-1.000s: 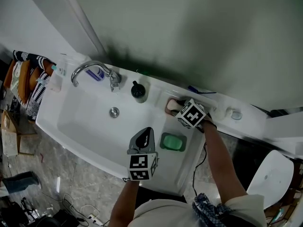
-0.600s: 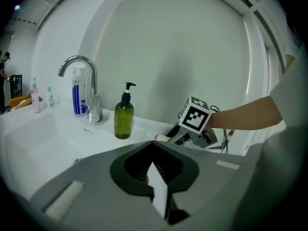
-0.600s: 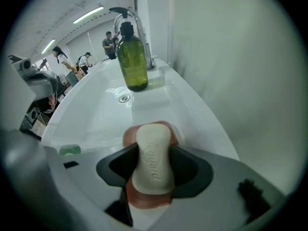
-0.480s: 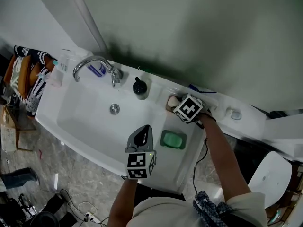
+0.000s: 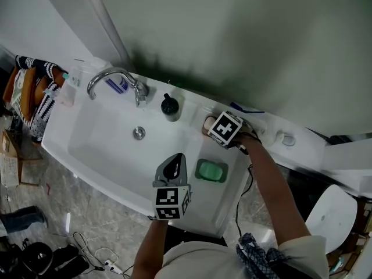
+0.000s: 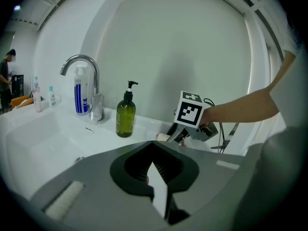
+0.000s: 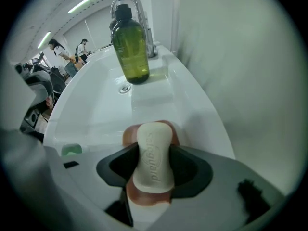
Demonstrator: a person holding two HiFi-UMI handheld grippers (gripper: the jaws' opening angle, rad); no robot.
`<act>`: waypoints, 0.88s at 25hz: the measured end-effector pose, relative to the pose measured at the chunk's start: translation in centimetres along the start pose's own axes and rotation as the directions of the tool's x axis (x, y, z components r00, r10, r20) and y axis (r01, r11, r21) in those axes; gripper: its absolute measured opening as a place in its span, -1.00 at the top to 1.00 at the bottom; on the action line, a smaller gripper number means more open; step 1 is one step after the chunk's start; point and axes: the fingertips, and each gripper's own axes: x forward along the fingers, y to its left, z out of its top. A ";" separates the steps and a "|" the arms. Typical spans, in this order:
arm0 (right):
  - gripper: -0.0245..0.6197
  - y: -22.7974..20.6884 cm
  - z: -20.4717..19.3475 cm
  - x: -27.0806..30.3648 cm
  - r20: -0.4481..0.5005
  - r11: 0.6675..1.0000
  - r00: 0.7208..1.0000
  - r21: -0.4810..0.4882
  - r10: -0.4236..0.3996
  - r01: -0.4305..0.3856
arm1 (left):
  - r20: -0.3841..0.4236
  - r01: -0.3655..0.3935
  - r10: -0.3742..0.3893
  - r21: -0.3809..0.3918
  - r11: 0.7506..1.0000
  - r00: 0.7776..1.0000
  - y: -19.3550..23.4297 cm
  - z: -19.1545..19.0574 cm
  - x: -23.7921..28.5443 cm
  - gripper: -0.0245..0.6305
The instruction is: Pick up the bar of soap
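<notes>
A cream bar of soap (image 7: 153,160) lies on a brown dish (image 7: 129,134) on the sink's back ledge, right of a green pump bottle (image 7: 131,52). My right gripper (image 7: 153,179) points steeply down over it, open, one jaw on each side of the bar with a gap at both sides. From the head view the dish (image 5: 208,124) peeks out left of the right gripper (image 5: 216,127). My left gripper (image 5: 173,168) hovers over the basin's front right, shut and holding nothing. In the left gripper view the left gripper (image 6: 159,177) faces the right gripper (image 6: 179,136).
A white sink (image 5: 93,150) has a chrome faucet (image 5: 113,77) at the back and a drain (image 5: 138,133). A green soap holder (image 5: 210,171) sits on the right rim. Bottles (image 5: 119,86) stand by the faucet. A wall rises right behind the ledge.
The right gripper has tipped further down and its marker cube has shifted a little left over the soap dish. The left gripper has stayed where it was.
</notes>
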 end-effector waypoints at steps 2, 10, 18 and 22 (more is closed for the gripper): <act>0.26 0.0 -0.1 -0.2 0.023 1.000 1.000 0.004 -0.003 0.003 | -0.008 0.003 -0.003 0.002 1.000 1.000 -0.1 -0.2 0.0 0.90; 0.26 -0.1 -0.1 -0.2 0.034 1.000 0.999 0.018 -0.008 0.007 | -0.022 -0.049 0.048 -0.003 0.999 0.999 1.3 -0.5 -0.2 0.90; 0.27 0.0 -0.1 -0.6 0.091 0.999 0.996 0.045 -0.020 0.016 | -0.036 -0.073 0.073 -0.025 0.997 0.997 2.4 -1.1 -0.8 0.90; 0.27 0.1 0.1 -1.2 0.128 0.998 0.992 0.065 -0.019 0.011 | -0.033 -0.074 0.073 -0.034 0.997 0.997 2.6 -1.2 -1.2 0.90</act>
